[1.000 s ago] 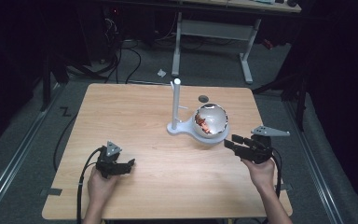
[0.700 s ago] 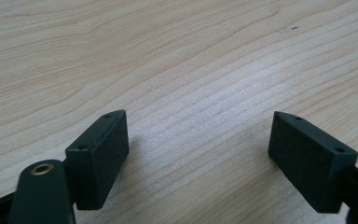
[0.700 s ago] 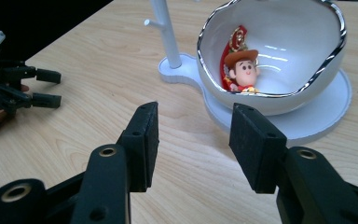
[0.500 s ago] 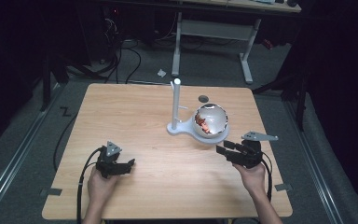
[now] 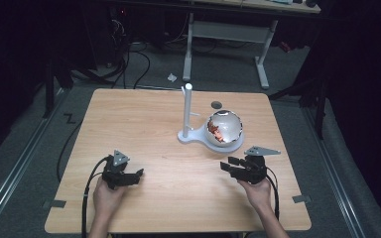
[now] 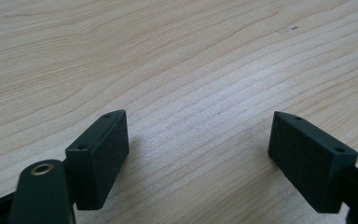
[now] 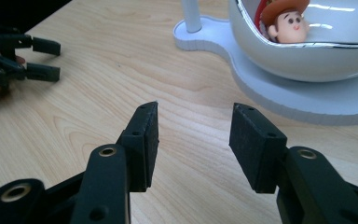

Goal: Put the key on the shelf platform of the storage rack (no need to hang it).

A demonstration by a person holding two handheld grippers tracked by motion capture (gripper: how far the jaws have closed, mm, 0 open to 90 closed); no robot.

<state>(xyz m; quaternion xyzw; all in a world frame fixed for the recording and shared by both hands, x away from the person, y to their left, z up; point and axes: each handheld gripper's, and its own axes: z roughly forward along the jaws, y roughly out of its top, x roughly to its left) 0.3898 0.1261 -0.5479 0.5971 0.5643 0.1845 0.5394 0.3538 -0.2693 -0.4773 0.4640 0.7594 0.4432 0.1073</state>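
The right gripper [image 5: 234,166] has drawn back toward the person and away from the white globe [image 5: 223,128] with the cowboy doll [image 7: 282,18] inside; the left gripper [image 5: 135,175] has stayed put, jaws spread wide over bare table [image 5: 149,124], holding nothing. The right jaws stand partly apart and empty, the globe just ahead and to their right; this looks like an approach, and the next move calls for reaching forward to it.
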